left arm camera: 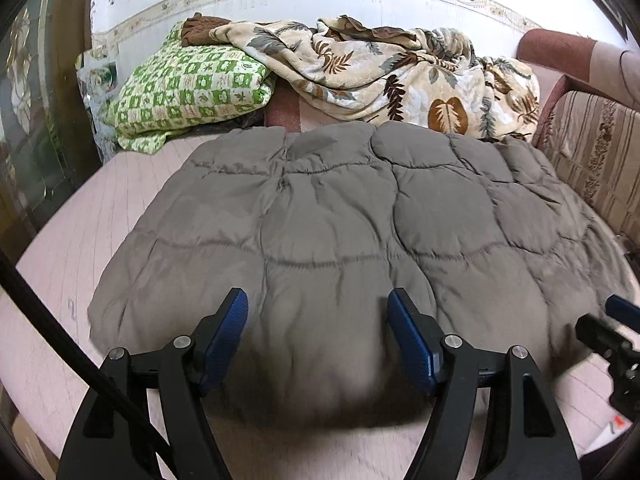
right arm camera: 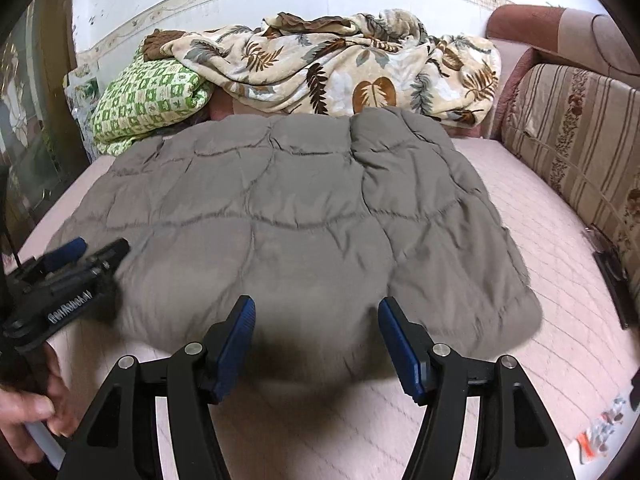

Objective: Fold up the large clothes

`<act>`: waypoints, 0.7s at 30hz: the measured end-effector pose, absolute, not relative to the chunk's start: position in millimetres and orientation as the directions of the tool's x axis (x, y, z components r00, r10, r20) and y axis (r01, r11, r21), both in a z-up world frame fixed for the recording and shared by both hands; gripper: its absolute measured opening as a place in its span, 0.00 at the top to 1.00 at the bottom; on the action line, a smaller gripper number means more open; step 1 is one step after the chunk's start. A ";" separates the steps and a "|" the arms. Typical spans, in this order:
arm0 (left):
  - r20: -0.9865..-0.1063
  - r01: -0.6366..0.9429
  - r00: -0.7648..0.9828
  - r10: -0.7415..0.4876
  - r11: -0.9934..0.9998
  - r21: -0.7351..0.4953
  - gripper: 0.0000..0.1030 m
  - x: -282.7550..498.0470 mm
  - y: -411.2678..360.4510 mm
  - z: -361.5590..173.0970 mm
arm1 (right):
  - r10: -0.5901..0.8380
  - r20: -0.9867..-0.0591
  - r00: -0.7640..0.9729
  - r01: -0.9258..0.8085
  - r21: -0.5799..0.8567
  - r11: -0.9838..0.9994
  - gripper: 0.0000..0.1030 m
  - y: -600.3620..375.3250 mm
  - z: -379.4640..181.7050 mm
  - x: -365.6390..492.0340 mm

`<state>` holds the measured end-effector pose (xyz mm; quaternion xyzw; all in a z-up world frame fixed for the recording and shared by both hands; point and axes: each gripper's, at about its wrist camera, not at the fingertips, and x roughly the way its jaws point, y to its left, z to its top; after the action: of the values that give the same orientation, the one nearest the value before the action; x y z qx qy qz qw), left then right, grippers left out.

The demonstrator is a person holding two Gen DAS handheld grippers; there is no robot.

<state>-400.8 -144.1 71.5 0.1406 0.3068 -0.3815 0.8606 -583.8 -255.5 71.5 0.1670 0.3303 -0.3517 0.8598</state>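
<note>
A large grey quilted padded garment (left arm camera: 340, 208) lies spread flat on a pink mattress (left arm camera: 60, 280). In the left wrist view my left gripper (left arm camera: 317, 300) stands open over the garment's near edge, its blue pads (left arm camera: 228, 332) apart and not pressing the cloth. My right gripper (right arm camera: 317, 306) is open in the same way over the near edge of the garment (right arm camera: 288, 208), further to the right. The left gripper (right arm camera: 80, 252) shows at the left of the right wrist view, held by a hand (right arm camera: 28, 412). The right gripper's tip (left arm camera: 620, 312) peeks in at the left view's right edge.
A green checked quilt (left arm camera: 188, 92) and a leaf-print blanket (left arm camera: 392, 76) are piled against the wall behind the garment. A striped sofa cushion (right arm camera: 572, 144) borders the mattress (right arm camera: 540, 240) on the right, with a dark flat object (right arm camera: 612, 280) beside it. A glass door (left arm camera: 36, 120) stands at the left.
</note>
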 end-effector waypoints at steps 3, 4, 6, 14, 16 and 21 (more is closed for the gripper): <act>-0.643 0.756 0.478 -0.598 0.653 -0.045 0.27 -409.4 -128.0 75.6 | -0.496 -0.670 0.552 0.706 0.060 0.705 0.33 -239.1 72.3 -598.8; -0.643 0.763 0.461 -0.612 0.643 -0.065 0.27 -413.1 -121.6 76.8 | -0.501 -0.664 0.556 0.704 0.056 0.708 0.32 -232.7 72.5 -603.9; -0.639 0.773 0.440 -0.631 0.629 -0.089 0.25 -421.8 -109.8 80.0 | -0.494 -0.654 0.573 0.694 0.067 0.717 0.30 -222.3 73.4 -612.9; -0.540 0.789 0.483 -0.690 0.610 -0.073 0.12 -475.1 -50.7 100.0 | -0.553 -0.564 0.613 0.696 0.055 0.716 0.24 -191.6 91.5 -646.8; -0.519 0.789 0.523 -0.676 0.614 -0.005 0.09 -487.9 -45.3 109.7 | -0.563 -0.550 0.617 0.703 0.063 0.709 0.24 -187.4 97.5 -652.0; -0.502 0.786 0.539 -0.677 0.618 0.010 0.07 -497.8 -32.2 125.5 | -0.589 -0.506 0.630 0.707 0.060 0.704 0.18 -171.1 105.5 -662.9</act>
<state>-497.8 -32.2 125.5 0.1180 0.2315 -0.4209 0.8691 -662.9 -171.1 105.5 0.1275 0.2313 -0.3628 0.8937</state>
